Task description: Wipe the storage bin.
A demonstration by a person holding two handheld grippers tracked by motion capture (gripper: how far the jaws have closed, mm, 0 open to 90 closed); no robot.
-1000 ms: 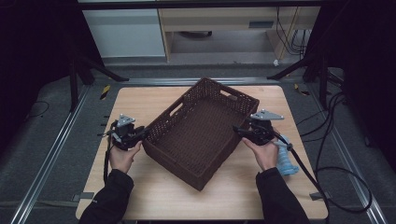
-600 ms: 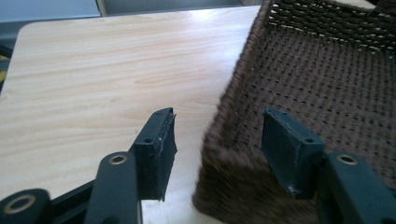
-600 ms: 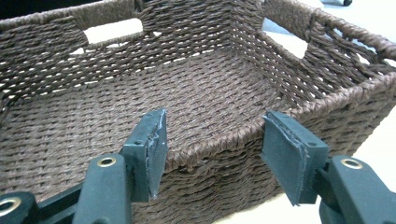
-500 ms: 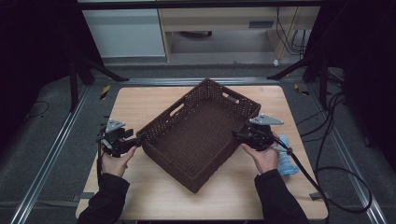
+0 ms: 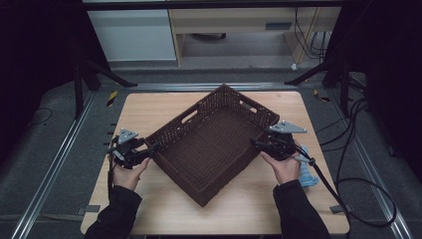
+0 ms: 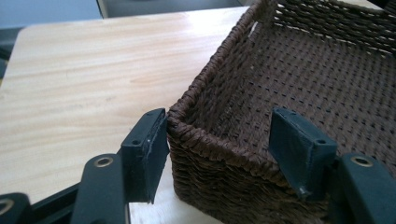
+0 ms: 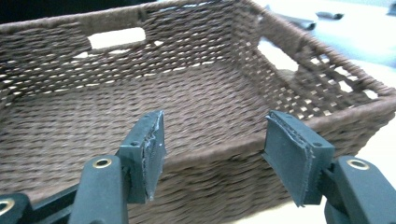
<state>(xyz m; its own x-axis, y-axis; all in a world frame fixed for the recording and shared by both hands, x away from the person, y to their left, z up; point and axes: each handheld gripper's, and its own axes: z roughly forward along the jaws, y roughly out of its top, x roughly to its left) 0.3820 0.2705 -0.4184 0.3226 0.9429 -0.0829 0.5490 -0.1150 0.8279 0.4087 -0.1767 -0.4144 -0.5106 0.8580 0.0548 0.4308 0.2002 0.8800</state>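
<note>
brown woven basket (image 7: 196, 93), hand-held gripper (image 7: 212, 154) jaws apart at its near rim

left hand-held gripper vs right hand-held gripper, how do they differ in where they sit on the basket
The left hand-held gripper straddles a corner of the basket, one jaw outside, one inside. The right hand-held gripper faces the middle of a side wall, both jaws short of its rim. A blue cloth lies by the right one, none by the left. Both are open, gripping nothing.

Light wooden table (image 5: 149, 112); brown woven basket (image 5: 211, 142) set askew on it; blue cloth (image 5: 304, 172) near right edge.
</note>
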